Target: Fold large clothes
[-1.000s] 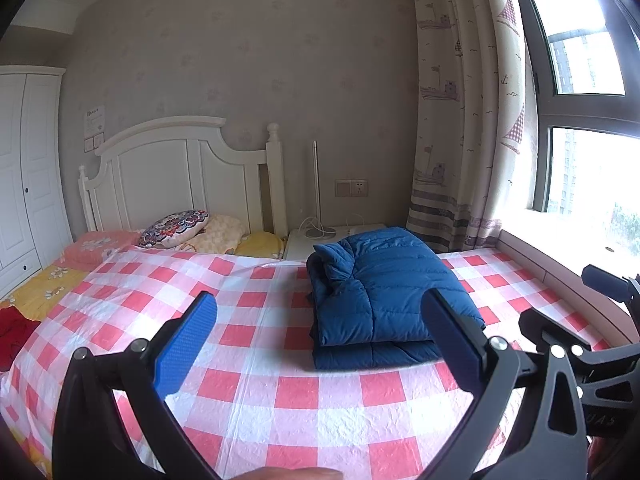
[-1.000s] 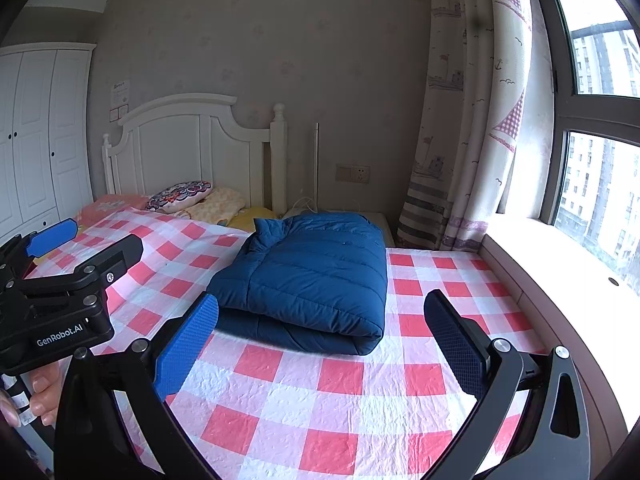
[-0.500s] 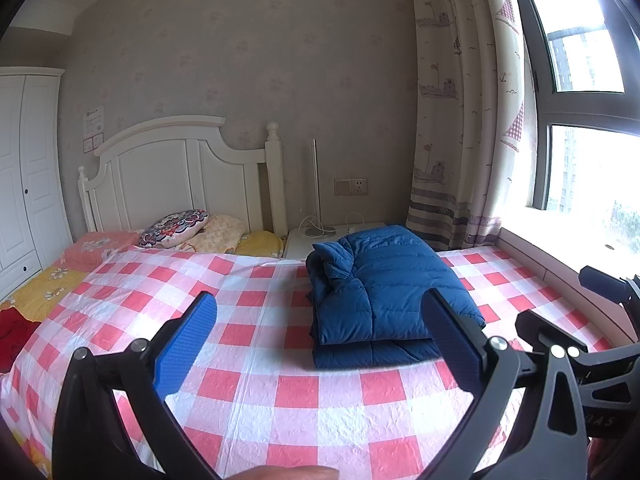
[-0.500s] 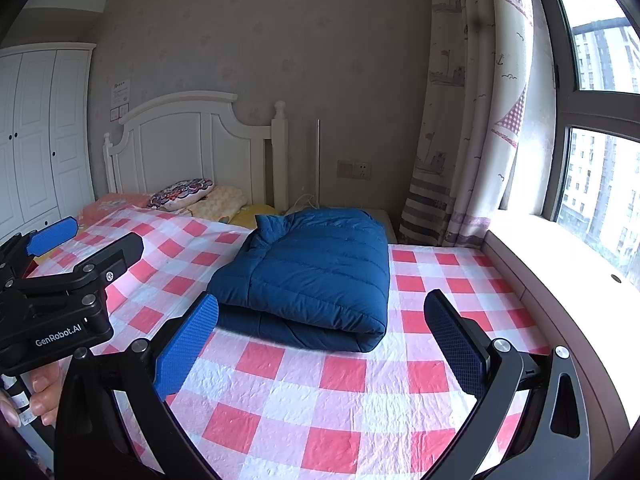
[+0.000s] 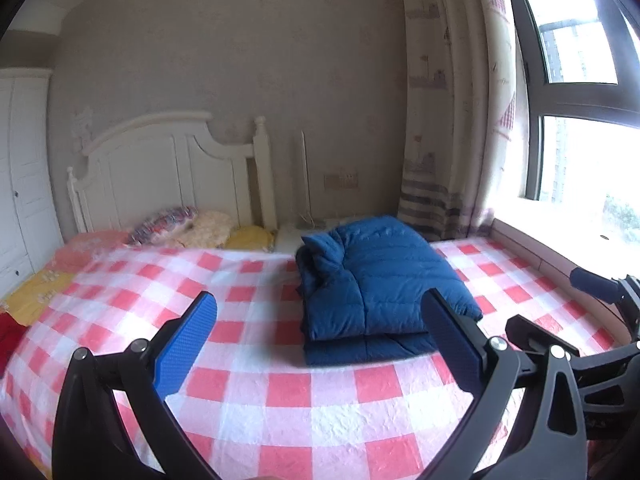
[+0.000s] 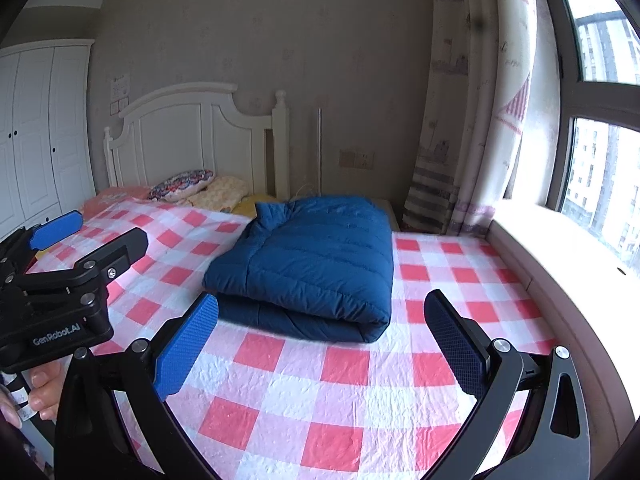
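Note:
A blue padded jacket (image 5: 376, 280) lies folded into a thick rectangle on the red-and-white checked bedspread (image 5: 280, 392); it also shows in the right wrist view (image 6: 316, 264). My left gripper (image 5: 320, 344) is open and empty, held above the bed short of the jacket. My right gripper (image 6: 324, 344) is open and empty, also short of the jacket's near folded edge. The left gripper shows at the left of the right wrist view (image 6: 52, 248), and the right gripper at the right of the left wrist view (image 5: 560, 320).
A white headboard (image 6: 192, 140) and several pillows (image 6: 200, 188) stand at the far end of the bed. A curtain (image 6: 472, 120) and window sill (image 6: 560, 248) run along the right. A white wardrobe (image 6: 40, 132) stands at the left.
Both grippers have drawn back and tilted slightly; the jacket has not moved. The left wrist view is slightly blurred from motion.

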The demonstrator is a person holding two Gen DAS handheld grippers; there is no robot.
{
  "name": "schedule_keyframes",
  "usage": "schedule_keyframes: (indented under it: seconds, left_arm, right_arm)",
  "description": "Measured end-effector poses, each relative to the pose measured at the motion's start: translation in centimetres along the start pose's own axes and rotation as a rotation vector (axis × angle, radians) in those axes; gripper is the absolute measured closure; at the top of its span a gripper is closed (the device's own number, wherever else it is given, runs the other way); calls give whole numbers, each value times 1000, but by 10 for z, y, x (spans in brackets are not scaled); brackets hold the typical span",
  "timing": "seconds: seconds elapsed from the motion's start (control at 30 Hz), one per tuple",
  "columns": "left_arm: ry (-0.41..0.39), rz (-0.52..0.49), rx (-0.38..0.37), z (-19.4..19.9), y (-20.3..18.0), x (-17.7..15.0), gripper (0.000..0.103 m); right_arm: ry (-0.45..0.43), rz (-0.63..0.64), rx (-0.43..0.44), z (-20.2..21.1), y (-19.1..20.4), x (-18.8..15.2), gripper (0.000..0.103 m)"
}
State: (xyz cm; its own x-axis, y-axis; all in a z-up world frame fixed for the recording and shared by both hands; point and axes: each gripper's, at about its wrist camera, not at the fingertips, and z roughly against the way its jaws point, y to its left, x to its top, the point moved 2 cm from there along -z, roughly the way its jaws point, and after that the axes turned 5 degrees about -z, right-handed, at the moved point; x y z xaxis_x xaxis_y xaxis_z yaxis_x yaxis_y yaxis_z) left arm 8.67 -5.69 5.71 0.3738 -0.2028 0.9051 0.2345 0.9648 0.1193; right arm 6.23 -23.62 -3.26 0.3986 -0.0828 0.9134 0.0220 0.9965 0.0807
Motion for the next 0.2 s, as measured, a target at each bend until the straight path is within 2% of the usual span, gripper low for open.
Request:
schedule_keyframes:
  seconds: [0.1,0.17,0.2]
  left_arm:
    - [110,14,-91,-35,12,-6,2]
    - [163,8,-94,-63,30,-9,2]
    - [191,9,-71,-80,45,-9,2]
  right_arm:
    - [54,-22,18,-23,-6,-6,4]
    - [99,-22,40,-42,-15,-6,4]
    - [124,-17,36,-56,-29,-1,4]
